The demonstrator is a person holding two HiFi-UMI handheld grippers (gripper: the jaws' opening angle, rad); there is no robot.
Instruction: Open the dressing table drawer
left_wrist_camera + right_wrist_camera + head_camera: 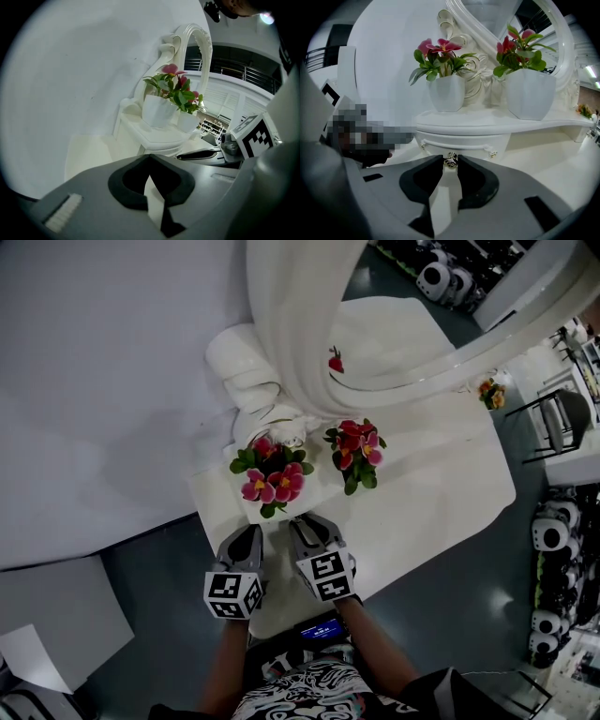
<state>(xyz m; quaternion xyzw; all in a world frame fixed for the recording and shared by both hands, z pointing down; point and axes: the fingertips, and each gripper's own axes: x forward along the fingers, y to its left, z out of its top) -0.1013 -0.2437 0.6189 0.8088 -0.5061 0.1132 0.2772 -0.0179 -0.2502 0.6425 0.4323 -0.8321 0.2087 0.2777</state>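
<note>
The white dressing table (431,512) carries two white pots of pink flowers (272,476) (354,451) in front of its oval mirror (412,306). Below the tabletop, the right gripper view shows the curved drawer front (461,139) with a small metal knob (450,161). My right gripper (450,162) is shut on that knob, one pad touching each side. It also shows in the head view as the right gripper (305,521) at the table's front edge. My left gripper (150,158) hangs just to its left, shut on nothing, with its tips meeting; in the head view the left gripper (251,531) is level with the right one.
A white wall (103,381) runs along the table's left side. White sheets (56,615) lie on the grey floor at lower left. A chair (562,418) and shelves of panda toys (553,540) stand to the right.
</note>
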